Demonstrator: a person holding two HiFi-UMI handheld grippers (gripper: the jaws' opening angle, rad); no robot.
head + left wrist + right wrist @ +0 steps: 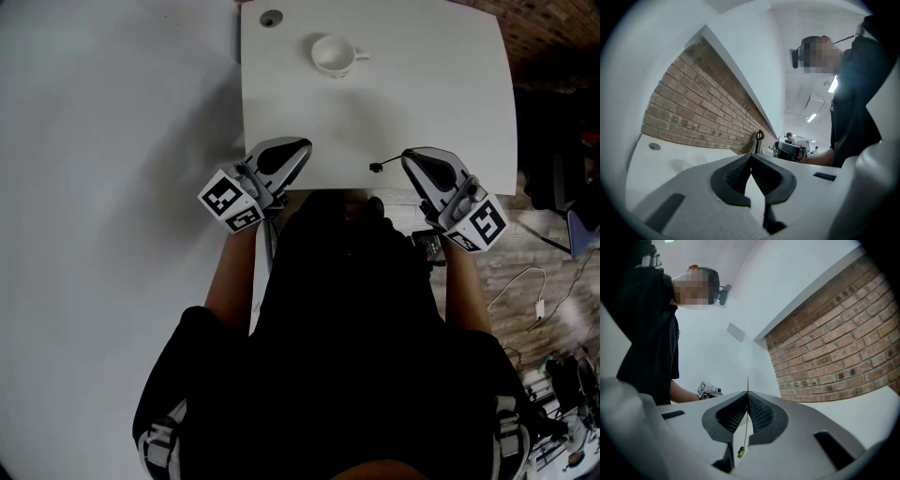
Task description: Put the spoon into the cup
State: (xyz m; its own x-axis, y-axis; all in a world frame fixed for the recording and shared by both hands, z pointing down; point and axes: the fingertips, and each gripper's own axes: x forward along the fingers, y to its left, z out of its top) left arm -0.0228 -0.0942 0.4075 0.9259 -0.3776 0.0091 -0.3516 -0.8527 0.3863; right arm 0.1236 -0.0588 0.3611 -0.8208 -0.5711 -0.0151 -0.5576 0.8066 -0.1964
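Observation:
A white cup [331,53] stands at the far side of the white table [441,94]; it shows faintly as the cup [696,159] in the left gripper view. My right gripper [409,157] hovers over the near edge, shut on a thin spoon [386,162] whose dark end sticks out leftward. In the right gripper view the spoon [746,425] runs edge-on between the pressed pads of the right gripper [748,394]. My left gripper [298,145] is at the near left edge, and the left gripper [751,157] shows its jaws shut with nothing between them.
A round hole [271,18] sits in the table's far left corner. A brick wall [703,112] runs behind the table. Cables [530,286] and gear lie on the wooden floor to the right. The person's dark torso fills the lower head view.

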